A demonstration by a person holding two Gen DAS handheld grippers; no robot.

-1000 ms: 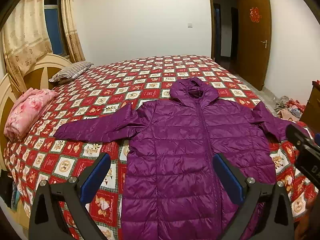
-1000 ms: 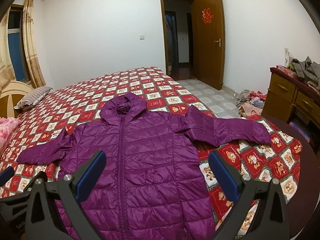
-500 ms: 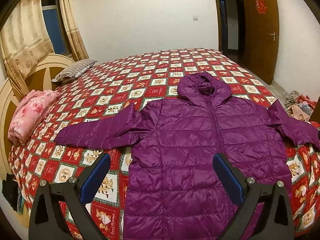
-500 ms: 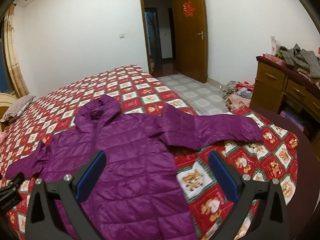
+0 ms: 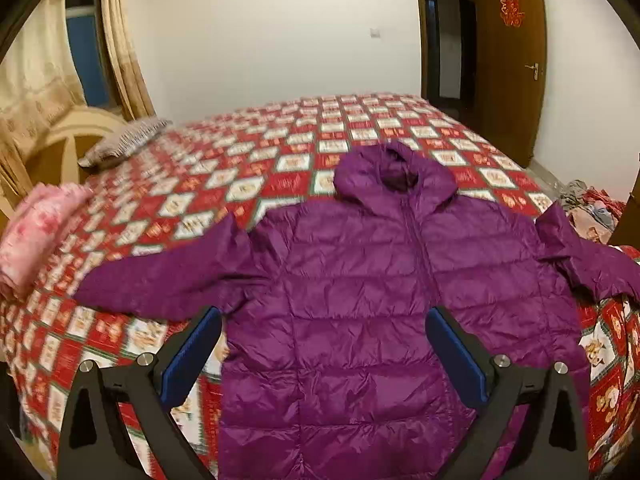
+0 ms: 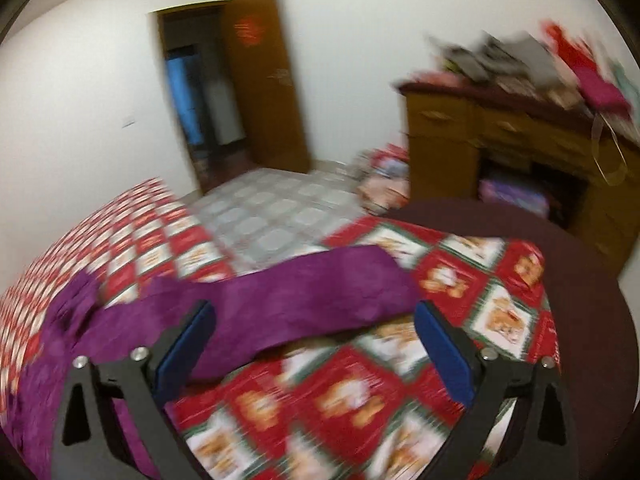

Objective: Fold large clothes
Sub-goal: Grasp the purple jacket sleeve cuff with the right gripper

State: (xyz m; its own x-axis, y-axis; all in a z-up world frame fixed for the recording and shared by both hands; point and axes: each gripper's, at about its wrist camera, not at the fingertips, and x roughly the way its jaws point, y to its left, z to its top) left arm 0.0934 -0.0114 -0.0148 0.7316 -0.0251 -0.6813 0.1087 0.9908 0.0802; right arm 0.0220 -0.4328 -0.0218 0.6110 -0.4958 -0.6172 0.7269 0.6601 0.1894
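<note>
jacket: purple hooded puffer, lies flat, front up, zipped, on the bed; hem toward the near edge, hood toward the bed's middle
sleeves: both spread out sideways; one sleeve points to the headboard side, the other sleeve runs toward the foot-end corner, cuff short of the edge
left gripper: jaws wide apart, nothing between them, hangs above the jacket's lower body; not touching fabric as far as I can tell
right gripper: jaws wide apart, holds nothing, hangs over the foot-side sleeve and the cover just beside it; view is motion-blurred
bed cover: red/white/green check, jacket takes up the near half
pillow: striped, at the headboard edge
pink bundle: folded, at the headboard-side near corner, well apart from the jacket
door: brown, open, beyond the foot end
dresser: wooden, past the foot corner, clothes piled on top, detail too blurred to read
floor pile: loose clothes beside the foot edge
</note>
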